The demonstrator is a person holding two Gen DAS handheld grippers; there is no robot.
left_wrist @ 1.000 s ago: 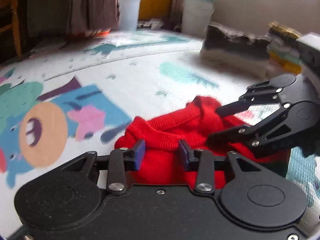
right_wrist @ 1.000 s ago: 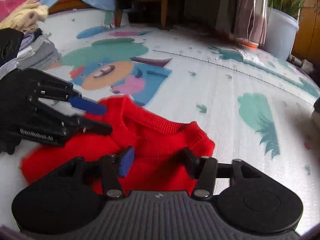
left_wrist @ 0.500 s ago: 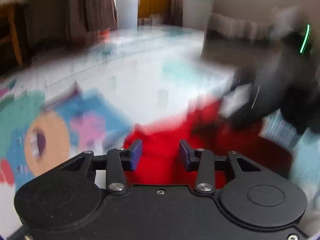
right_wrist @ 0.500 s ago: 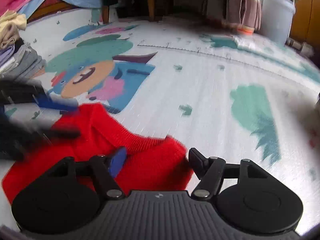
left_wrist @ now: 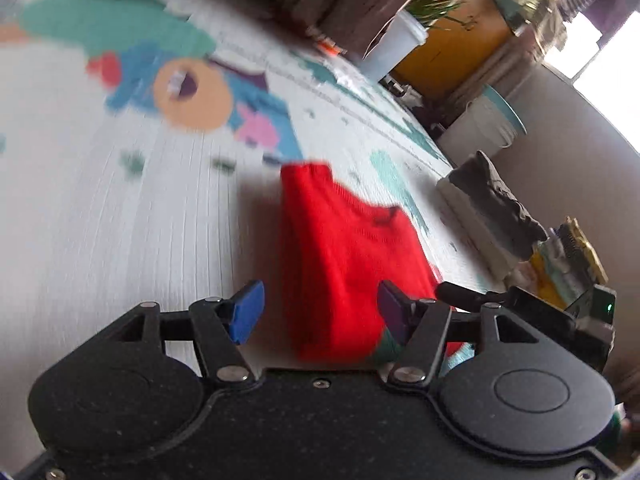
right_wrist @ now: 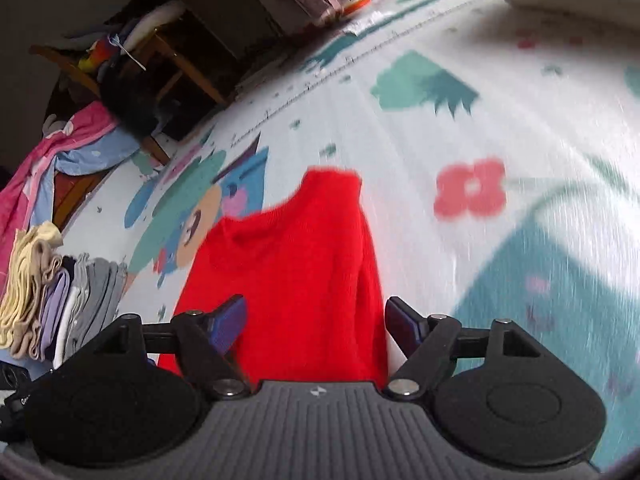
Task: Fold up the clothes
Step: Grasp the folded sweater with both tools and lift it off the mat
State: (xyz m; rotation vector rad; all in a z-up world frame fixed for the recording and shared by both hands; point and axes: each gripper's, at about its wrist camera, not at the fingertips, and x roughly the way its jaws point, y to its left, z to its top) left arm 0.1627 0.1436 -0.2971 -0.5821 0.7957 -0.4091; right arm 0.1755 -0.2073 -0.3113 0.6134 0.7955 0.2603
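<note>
With both cameras tilted and the picture smeared at the edges, I have the red knitted sweater (left_wrist: 340,248) lying folded on the cartoon-printed play mat (left_wrist: 120,216), directly ahead of both tools.

In the left wrist view, my left gripper (left_wrist: 320,312) has its jaws spread, having just been opening; the sweater's near edge sits in the gap between the blue pads, and neither pad presses on it. The tip of the right gripper (left_wrist: 460,294) pokes in from the right side of that view, just beside the sweater's far edge.

In the right wrist view, my right gripper (right_wrist: 316,324) likewise shows its jaws released and parted, also just opened wider, with the red knit between them but not pinched. The sweater (right_wrist: 288,264) runs away from the camera, its ribbed end farthest off, overlapping the mat's cartoon figure.

To the left of that view, a stack of folded clothes (right_wrist: 60,292) in cream, lilac and grey rests on the mat near the sweater. Behind it, pink and blue bedding (right_wrist: 52,160) spills beside a wooden chair (right_wrist: 168,56).

In the left wrist view, another pile of folded garments (left_wrist: 492,208) sits at the mat's right side, with a white plant pot (left_wrist: 396,48) beyond it against the wall.
</note>
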